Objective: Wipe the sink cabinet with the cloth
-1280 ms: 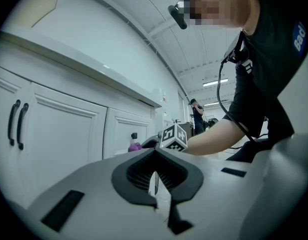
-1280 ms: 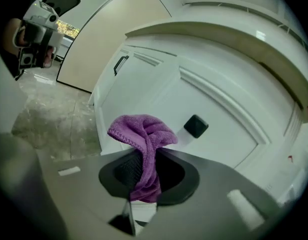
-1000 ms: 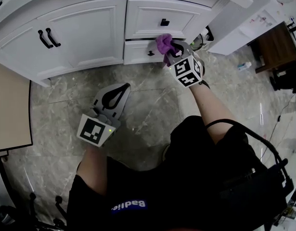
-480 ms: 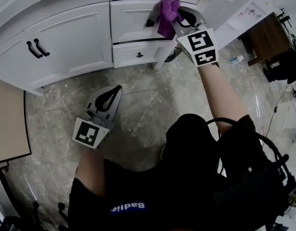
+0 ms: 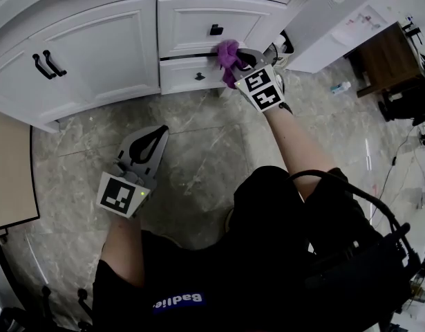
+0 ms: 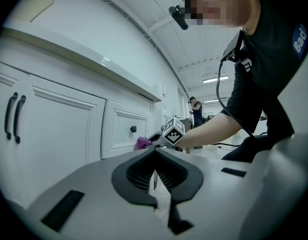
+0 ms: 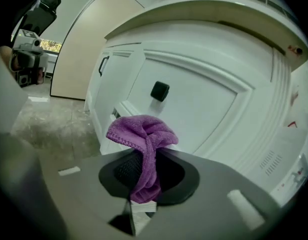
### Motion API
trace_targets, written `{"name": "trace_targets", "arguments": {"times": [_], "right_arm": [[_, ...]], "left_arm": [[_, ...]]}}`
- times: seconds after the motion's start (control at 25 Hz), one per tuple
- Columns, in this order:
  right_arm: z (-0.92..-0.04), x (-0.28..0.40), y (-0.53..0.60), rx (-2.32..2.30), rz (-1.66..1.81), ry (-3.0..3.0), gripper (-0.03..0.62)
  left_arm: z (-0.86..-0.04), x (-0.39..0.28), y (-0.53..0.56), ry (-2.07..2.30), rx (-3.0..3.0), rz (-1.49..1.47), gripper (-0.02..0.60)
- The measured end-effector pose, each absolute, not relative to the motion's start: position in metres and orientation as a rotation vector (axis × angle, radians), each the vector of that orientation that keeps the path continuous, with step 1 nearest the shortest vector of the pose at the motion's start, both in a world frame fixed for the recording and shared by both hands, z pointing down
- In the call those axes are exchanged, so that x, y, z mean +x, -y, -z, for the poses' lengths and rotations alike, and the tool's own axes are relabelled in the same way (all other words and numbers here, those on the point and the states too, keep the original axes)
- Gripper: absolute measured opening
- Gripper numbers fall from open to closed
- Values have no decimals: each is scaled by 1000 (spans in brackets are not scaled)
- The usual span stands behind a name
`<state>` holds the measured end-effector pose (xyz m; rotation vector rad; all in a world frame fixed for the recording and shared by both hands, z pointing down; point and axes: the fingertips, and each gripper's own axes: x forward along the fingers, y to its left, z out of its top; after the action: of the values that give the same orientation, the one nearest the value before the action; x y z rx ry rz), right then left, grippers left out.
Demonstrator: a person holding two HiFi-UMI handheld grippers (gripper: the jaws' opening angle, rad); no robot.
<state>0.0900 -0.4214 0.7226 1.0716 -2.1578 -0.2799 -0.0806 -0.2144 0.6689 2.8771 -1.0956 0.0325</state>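
The cloth [image 7: 143, 134] is purple terry with a stitched edge, bunched into a crumpled wad. The right hand-held gripper [image 5: 238, 62] is clamped on it; the wad bulges past the jaw tips and a tail hangs between them. The cloth sits at the front of the white sink cabinet [image 5: 108, 47], by the gap between two drawers, below a black knob [image 5: 215, 30]. The left hand-held gripper [image 5: 155, 135] is closed and empty, over the grey marbled floor [image 5: 212, 137]. A brown desk [image 5: 388, 61] stands to the right.

Workshop hall: ceiling strip lights [image 6: 216, 79], white sink cabinet [image 5: 95, 54], brown desk [image 5: 386, 57].
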Motion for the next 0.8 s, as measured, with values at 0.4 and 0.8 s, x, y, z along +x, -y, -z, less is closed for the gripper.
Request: {"name": "trace_targets", "arguments": {"times": [0.4,0.8], "right_arm": [[-603,119,406,1102,428,2225,57],[-546,121,428,1255,547,2271,57]], "left_arm": [[-674,-70,224,1064,2878,-26,0],[-673,-57,224,1012,2895,-26,0]]}}
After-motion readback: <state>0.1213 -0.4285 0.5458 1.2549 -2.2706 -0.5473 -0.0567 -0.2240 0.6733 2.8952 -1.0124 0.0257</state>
